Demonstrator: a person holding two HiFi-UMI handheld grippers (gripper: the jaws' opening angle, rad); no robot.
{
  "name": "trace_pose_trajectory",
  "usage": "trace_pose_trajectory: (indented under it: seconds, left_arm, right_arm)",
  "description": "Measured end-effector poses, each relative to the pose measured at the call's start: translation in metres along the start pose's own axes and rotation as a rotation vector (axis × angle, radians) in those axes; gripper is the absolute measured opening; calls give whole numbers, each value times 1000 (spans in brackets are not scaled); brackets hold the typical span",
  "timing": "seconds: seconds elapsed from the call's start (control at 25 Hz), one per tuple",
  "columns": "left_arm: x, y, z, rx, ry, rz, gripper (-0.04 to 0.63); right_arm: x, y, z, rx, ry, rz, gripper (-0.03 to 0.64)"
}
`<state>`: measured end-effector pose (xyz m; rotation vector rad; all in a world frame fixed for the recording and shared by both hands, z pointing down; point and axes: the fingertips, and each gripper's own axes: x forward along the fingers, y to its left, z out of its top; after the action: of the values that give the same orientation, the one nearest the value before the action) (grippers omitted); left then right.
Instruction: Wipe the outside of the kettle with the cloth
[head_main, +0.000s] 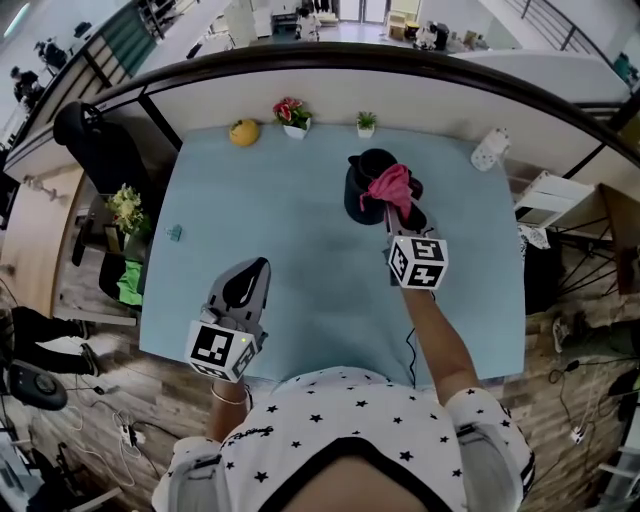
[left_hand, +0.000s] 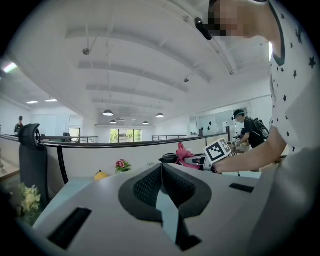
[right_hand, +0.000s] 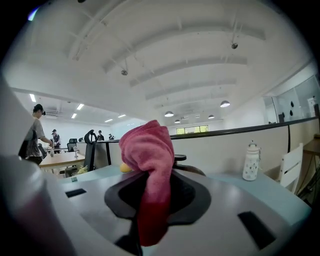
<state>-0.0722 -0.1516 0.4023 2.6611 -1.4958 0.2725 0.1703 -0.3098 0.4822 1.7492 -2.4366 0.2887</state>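
kettle (head_main: 360, 196) on table (head_main: 250, 215), cloth (head_main: 390, 184) pinched by right gripper (head_main: 401, 212) (left gripper (head_main: 257, 270) closed)

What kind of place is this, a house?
Most likely a big open office, not a house: a black office chair, a person standing at a desk farther off, and rows of hanging ceiling lamps.
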Motion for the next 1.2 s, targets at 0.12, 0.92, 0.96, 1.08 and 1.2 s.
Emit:
trace_pose_trajectory:
  seconds: [0.12, 0.92, 0.96, 1.08, 1.2]
  left_arm:
    - [-5, 8, -1, -6, -1, 23, 29]
    - [12, 15, -14, -28, 41, 22, 29]
    - [12, 15, -15, -29, 45, 24, 29]
    - [16, 17, -18, -31, 54, 27, 29]
    - [20, 19, -20, -34, 58, 29, 29]
  right_arm:
    - [14, 4, -11, -13, 44, -6, 94]
    - [31, -2, -121, 33, 320, -3, 95]
    - [32, -3, -127, 37, 337, -3, 95]
    - [35, -5, -144, 47, 388, -4, 95]
    - [39, -7, -157, 42, 427, -3, 95]
